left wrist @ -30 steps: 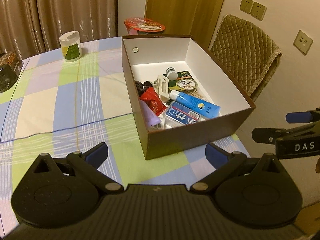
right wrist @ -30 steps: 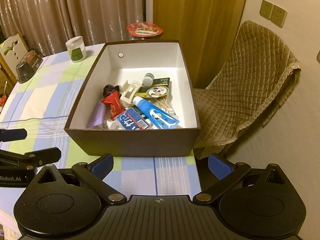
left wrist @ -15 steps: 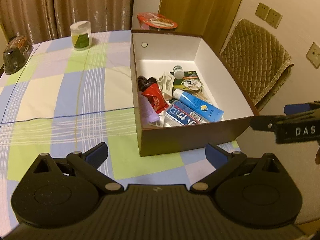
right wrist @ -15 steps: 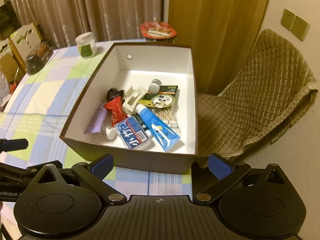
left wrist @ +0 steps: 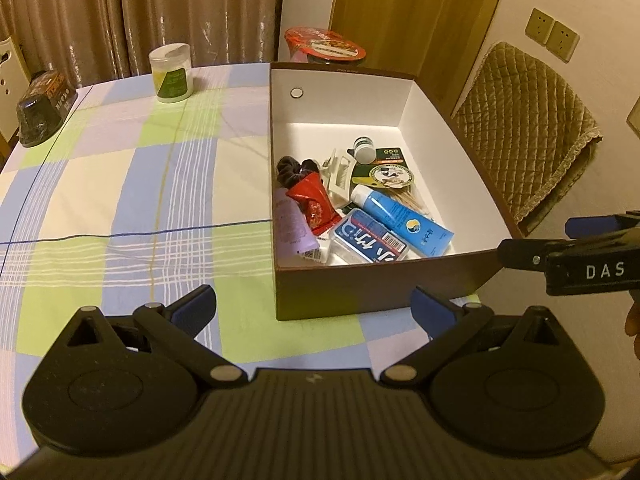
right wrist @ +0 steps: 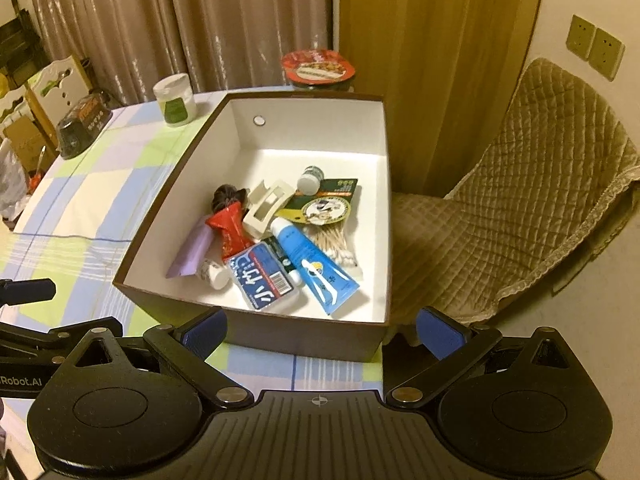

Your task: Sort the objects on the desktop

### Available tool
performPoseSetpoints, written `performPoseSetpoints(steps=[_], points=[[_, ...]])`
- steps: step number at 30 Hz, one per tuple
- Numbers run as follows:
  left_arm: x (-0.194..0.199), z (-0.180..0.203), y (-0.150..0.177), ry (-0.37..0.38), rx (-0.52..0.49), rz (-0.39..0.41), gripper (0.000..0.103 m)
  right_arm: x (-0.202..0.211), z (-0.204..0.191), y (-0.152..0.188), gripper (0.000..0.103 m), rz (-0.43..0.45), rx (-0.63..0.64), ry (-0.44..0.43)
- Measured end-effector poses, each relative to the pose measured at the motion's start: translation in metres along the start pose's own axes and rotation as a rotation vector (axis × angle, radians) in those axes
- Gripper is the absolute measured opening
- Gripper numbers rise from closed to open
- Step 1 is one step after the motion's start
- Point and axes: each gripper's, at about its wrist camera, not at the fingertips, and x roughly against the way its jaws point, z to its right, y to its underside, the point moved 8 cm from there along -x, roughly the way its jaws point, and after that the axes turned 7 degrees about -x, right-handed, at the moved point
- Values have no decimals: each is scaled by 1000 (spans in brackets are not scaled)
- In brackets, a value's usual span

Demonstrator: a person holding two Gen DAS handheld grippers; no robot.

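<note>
Both claws empty, jaws spread wide. Left claw [left wrist: 312, 300] hovers over the tabletop [left wrist: 120, 184] at the near-left corner of the brown box [right wrist: 304, 338]; right claw [right wrist: 320, 330] hangs over the box's near wall, looking down into it.

Task items all lie in the box, heaped toward its near half: blue tube [right wrist: 316, 264], blue-and-white pack [right wrist: 262, 276] touching it, red sachet [right wrist: 230, 228], lilac sachet [right wrist: 192, 252], white hair clip [right wrist: 266, 206], dark scrunchie [right wrist: 226, 194], small white bottle [right wrist: 310, 178] on a green card [right wrist: 340, 190], loose cotton swabs [right wrist: 334, 242].

Judgement: step in hand is the first pick from the box. The blue tube or the pack lies uppermost, so either suits best. Come straight down, clear of the near wall, jaws across the short width, closing low on the body. The tube's smooth skin may slip; the pack overlaps neighbours and may drag them.

Obstacles: high box walls limit a slanted approach; the two claws are near each other at the near corner.

Elsewhere on the tabletop: white jar [left wrist: 171, 74], dark lidded bowl [left wrist: 42, 108] at the far left, red-lidded cup [left wrist: 325, 46] behind the box. Quilted chair [right wrist: 520, 208] just beside the box's right wall.
</note>
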Motion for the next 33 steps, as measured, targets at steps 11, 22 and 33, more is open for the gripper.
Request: performPoseSetpoints(steps=[11,22,33], points=[[-4,5,-2,7,-17,0,102,2,5,6,103,-7,-26,8],[-6,13,-2,9,-42,-2,102,3,10,10,103,-10,-36,3],[-6,15,-3,-3,-47,0,102,2,15,15,103,-8,-63,-9]])
